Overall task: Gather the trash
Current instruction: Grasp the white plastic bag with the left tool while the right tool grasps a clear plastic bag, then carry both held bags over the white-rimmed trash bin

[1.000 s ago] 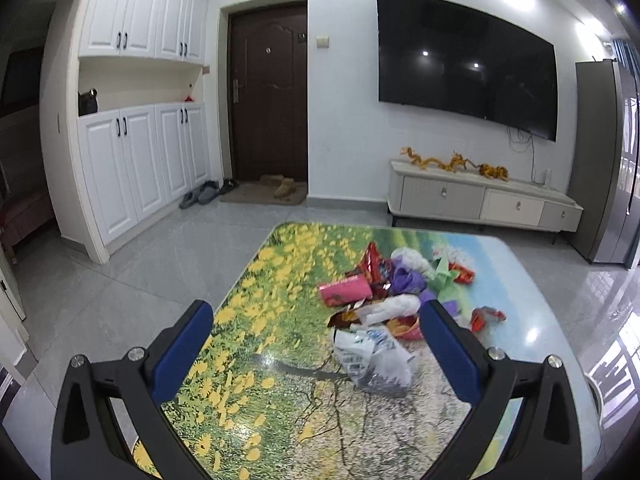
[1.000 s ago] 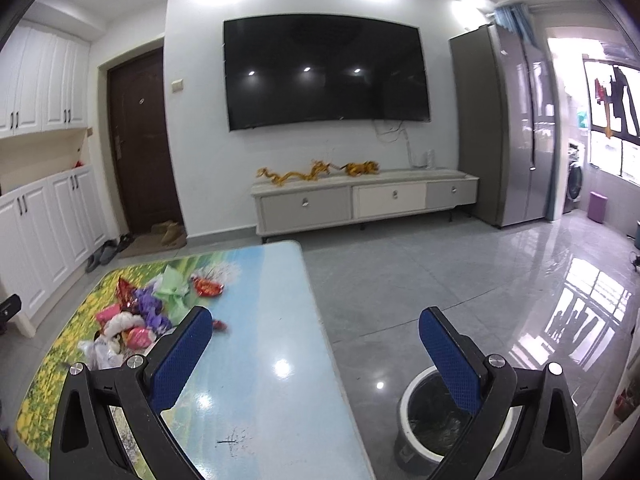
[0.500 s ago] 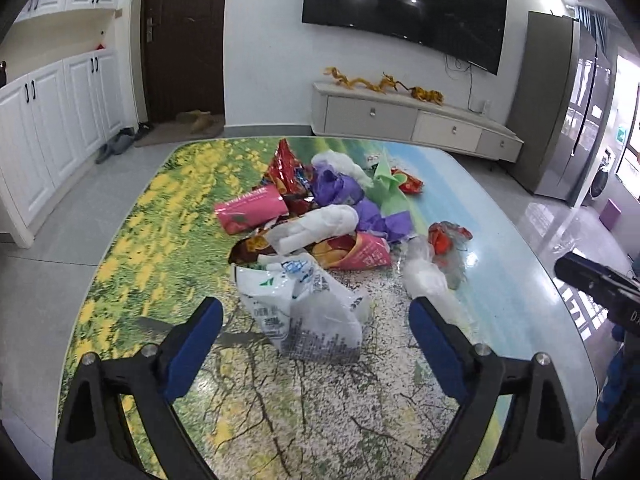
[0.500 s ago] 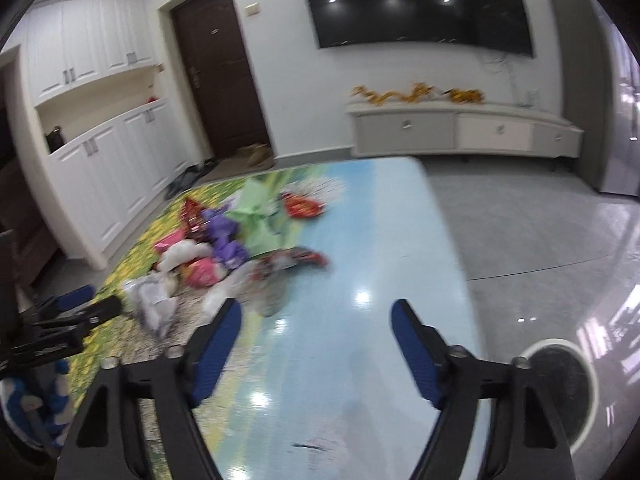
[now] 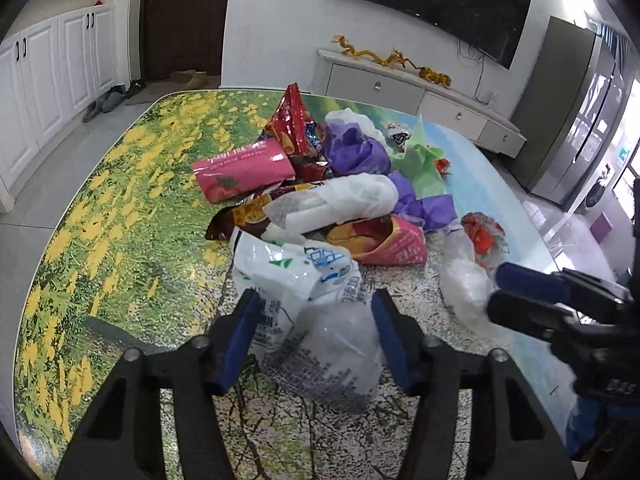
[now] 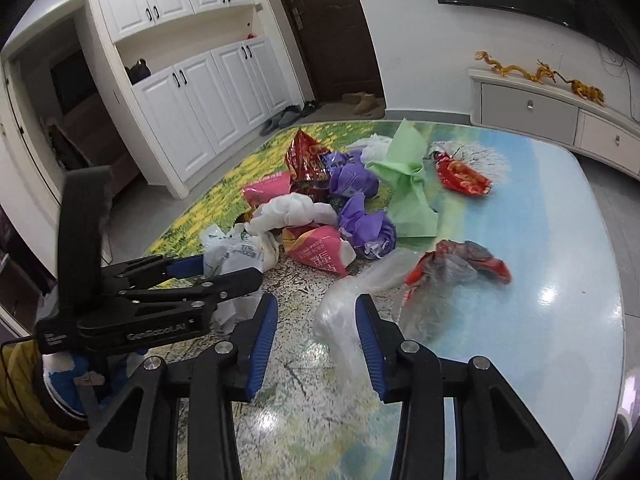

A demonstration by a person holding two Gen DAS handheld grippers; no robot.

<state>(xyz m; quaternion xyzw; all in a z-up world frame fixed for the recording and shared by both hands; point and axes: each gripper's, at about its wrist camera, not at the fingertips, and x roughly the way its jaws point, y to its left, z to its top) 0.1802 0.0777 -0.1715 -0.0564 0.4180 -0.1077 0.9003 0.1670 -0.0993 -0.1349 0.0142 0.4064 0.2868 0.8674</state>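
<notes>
A pile of trash lies on the flower-print table (image 5: pixel 120 216): pink packets, red wrappers, purple and green paper, white bags. My left gripper (image 5: pixel 314 322) is open, its fingers on either side of a white printed plastic bag (image 5: pixel 316 320). My right gripper (image 6: pixel 316 322) is open, with a clear plastic bag (image 6: pixel 340 312) between its fingers, near the right one. The clear bag (image 5: pixel 466 284) and the right gripper (image 5: pixel 520 292) also show in the left wrist view. The left gripper (image 6: pixel 224 272) shows in the right wrist view beside the white bag (image 6: pixel 236 252).
A red wrapper in clear film (image 6: pixel 456 264) lies just beyond the clear bag. Another red wrapper (image 6: pixel 460 174) lies farther back. A TV cabinet (image 5: pixel 400 84), white cupboards (image 6: pixel 208 92) and a dark door (image 5: pixel 184 16) stand behind the table.
Both grippers have tilted down and moved in to the pile. Each has narrowed its opening, the left around the white bag, the right around the clear bag.
</notes>
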